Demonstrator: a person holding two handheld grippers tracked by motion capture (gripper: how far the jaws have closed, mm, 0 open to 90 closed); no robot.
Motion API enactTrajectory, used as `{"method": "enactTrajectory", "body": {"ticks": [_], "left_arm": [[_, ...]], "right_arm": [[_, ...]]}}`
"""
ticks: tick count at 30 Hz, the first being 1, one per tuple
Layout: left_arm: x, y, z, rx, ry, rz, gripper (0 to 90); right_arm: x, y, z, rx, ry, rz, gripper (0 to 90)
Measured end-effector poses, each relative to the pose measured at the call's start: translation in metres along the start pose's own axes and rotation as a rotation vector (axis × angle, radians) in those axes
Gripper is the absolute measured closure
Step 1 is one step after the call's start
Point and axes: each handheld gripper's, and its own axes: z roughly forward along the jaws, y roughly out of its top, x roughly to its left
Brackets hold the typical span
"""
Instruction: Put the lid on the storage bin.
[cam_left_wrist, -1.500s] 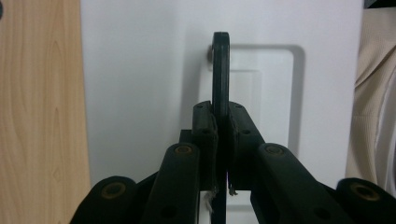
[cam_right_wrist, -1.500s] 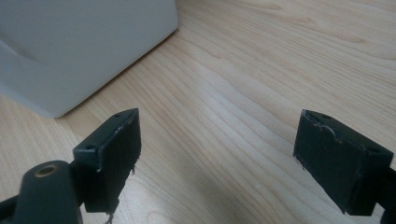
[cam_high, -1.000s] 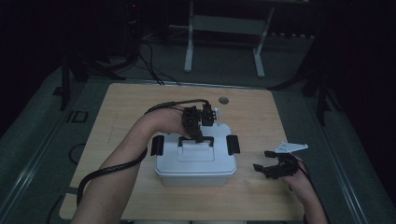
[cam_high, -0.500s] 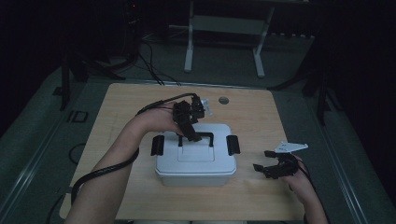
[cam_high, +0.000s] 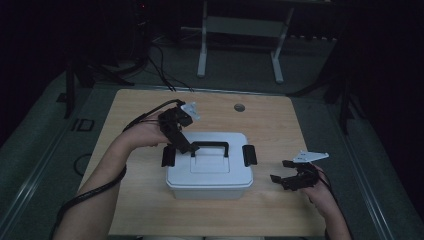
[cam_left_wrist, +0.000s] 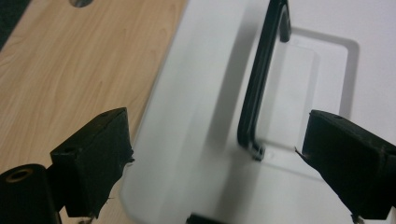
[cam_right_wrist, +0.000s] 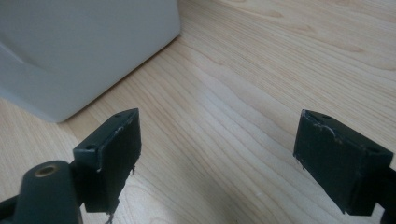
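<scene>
High view dim, surroundings black — gripper views bright, soft-focused — no glare.

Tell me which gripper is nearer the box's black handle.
Left. The left gripper hovers open over the handle at its left end; the right gripper sits open on the table, right of the box.

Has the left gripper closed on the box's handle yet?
No, the left gripper is open, its fingers spread wide on either side of the black handle without touching it.
</scene>
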Motion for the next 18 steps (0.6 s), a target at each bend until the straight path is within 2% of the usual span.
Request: {"method": "enactTrajectory", "body": {"ticks": [2,3,5,7,9,11,15,18], "left_arm": [[0.001,-0.008,-0.003,-0.020,0.041,-0.004,8.0],[0.001,-0.011,-0.005,-0.030,0.040,-0.009,8.0],[0.001,-0.019,-0.007,-0.052,0.077,-0.012,8.0],[0.002,-0.030,-0.010,-0.067,0.095,-0.031,8.0],[0.003,-0.032,-0.010,-0.070,0.098,-0.036,8.0],[0.004,-0.042,-0.012,-0.086,0.113,-0.053,8.0],[0.006,-0.058,-0.017,-0.113,0.102,-0.098,8.0],[0.007,-0.073,-0.022,-0.122,0.125,-0.114,8.0]], "right_arm": [[0.001,0.001,0.000,-0.002,0.001,-0.003,14.8],[0.001,0.001,0.001,-0.001,0.000,-0.004,14.8],[0.002,0.002,0.002,-0.003,0.001,-0.004,14.8],[0.001,0.001,0.002,-0.003,0.000,-0.001,14.8],[0.001,0.001,0.003,-0.002,-0.003,0.002,14.8],[0.001,0.001,0.003,0.000,-0.005,0.004,14.8],[0.002,0.000,0.003,-0.002,-0.006,0.004,14.8],[0.002,-0.001,0.003,0.001,-0.009,0.004,14.8]]}}
